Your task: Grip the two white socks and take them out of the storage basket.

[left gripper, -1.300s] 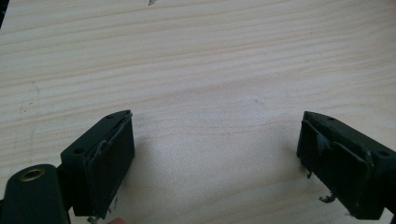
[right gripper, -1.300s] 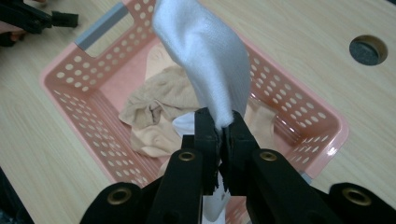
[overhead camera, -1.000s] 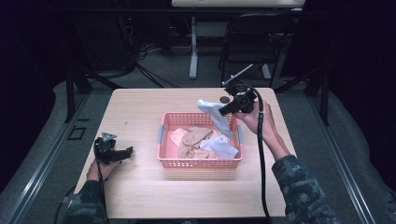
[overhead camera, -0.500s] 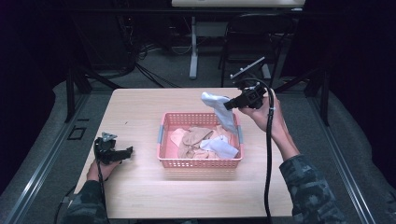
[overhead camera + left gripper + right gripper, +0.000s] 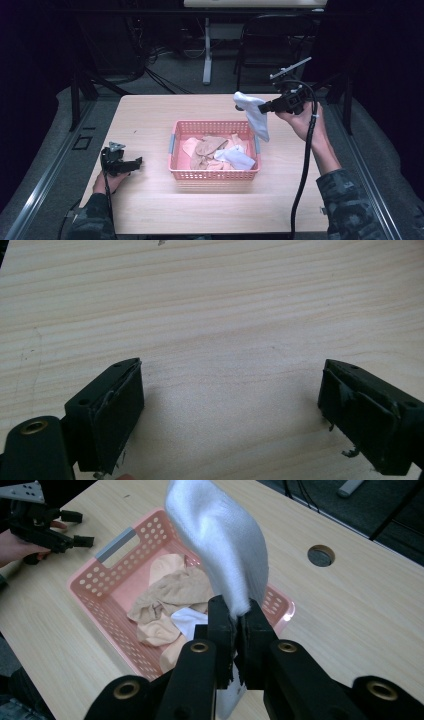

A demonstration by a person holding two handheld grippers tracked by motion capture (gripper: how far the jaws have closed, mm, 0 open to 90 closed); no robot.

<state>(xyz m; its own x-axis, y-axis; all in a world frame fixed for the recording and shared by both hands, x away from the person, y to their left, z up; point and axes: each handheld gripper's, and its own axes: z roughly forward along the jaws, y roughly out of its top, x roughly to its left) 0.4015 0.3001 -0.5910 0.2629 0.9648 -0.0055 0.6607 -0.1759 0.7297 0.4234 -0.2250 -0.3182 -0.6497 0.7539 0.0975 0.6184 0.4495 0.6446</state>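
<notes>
In the high view your right gripper (image 5: pixel 264 106) has a white sock (image 5: pixel 254 116) clamped and lifted above the far right corner of the pink basket (image 5: pixel 214 173); I judge one sock is out, while tan, peach and white pieces (image 5: pixel 220 152) remain inside. In the left gripper view your left gripper (image 5: pixel 230 410) rests jaws wide apart, empty, over bare table (image 5: pixel 225 300). In the right gripper view the jaws pinch the sock's edge tightly, basket below
</notes>
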